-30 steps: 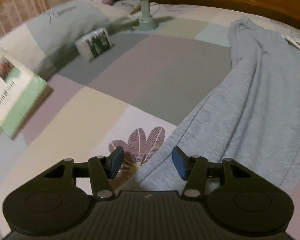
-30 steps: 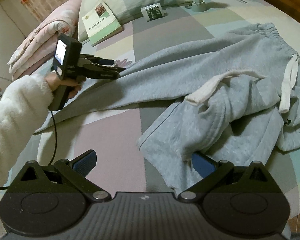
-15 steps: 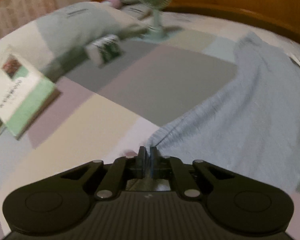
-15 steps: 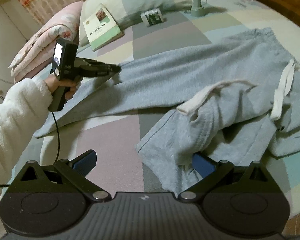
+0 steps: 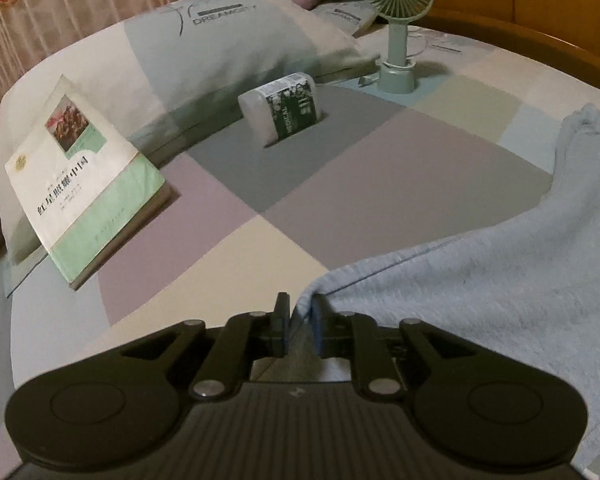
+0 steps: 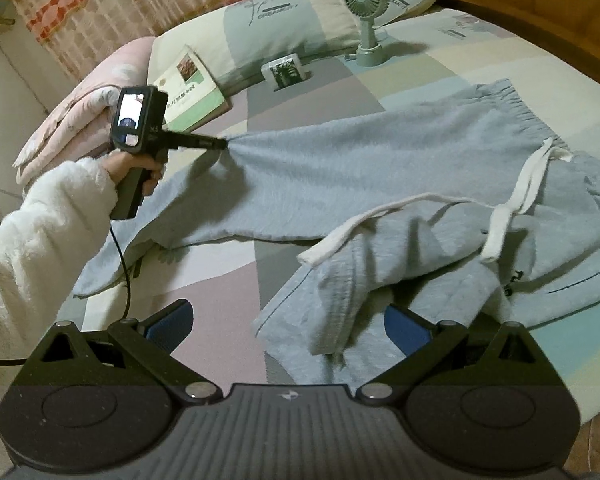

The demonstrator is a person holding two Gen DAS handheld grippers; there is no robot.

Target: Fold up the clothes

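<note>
Light grey sweatpants [image 6: 360, 168] with a white drawstring [image 6: 528, 184] lie spread across the bed; one leg stretches left, the other is crumpled near the front. My left gripper [image 5: 301, 320] is shut on the edge of the stretched leg [image 5: 480, 280] and holds it lifted off the bedspread. It appears in the right wrist view as the left gripper [image 6: 220, 144], held by a hand in a white fleece sleeve [image 6: 32, 248]. My right gripper [image 6: 288, 326] stands open above the crumpled leg [image 6: 340, 312], its blue pads on either side, not touching the cloth.
A green and white book [image 5: 88, 196], a small packet [image 5: 284, 108] and a green desk fan [image 5: 396, 20] sit near the pillow [image 5: 236, 40]. A folded pink quilt [image 6: 72, 120] lies at the left. A wooden headboard [image 5: 540, 0] rims the bed.
My left gripper closed on the edge of the sweatpants leg and lifted it up and toward the pillow. The right gripper stayed open and rose a little.
</note>
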